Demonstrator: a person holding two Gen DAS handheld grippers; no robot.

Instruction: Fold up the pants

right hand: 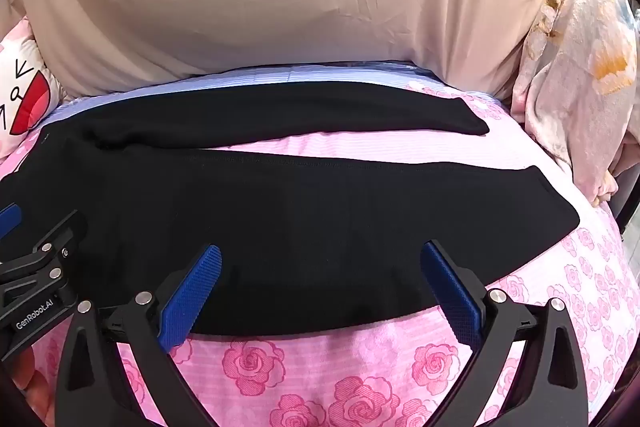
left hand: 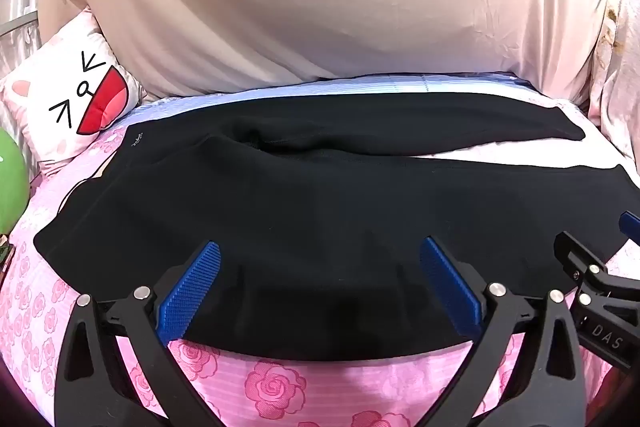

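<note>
black pants (left hand: 320, 219) spread flat on rose-print bed sheet (left hand: 276, 387), legs apart | soft, light, limp, likely to sag | left gripper (left hand: 320, 287) and right gripper (right hand: 322, 289) fingers released, empty, over near edge | pinch near leg's hem and waistband edge

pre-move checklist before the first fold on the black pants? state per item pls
1. Left gripper open, nothing between the pads: ok.
2. Right gripper open, nothing held: ok.
3. Black pants spread out on the rose-print sheet, both legs visible: ok.
4. Legs aligned: not ok, the far leg lies apart from the near leg, sheet showing between them.
5. Near edge of the pants within the open jaws of both grippers: ok.
6. Cat-face pillow clear of the pants: ok.
7. Pads touching the fabric: cannot tell.
</note>
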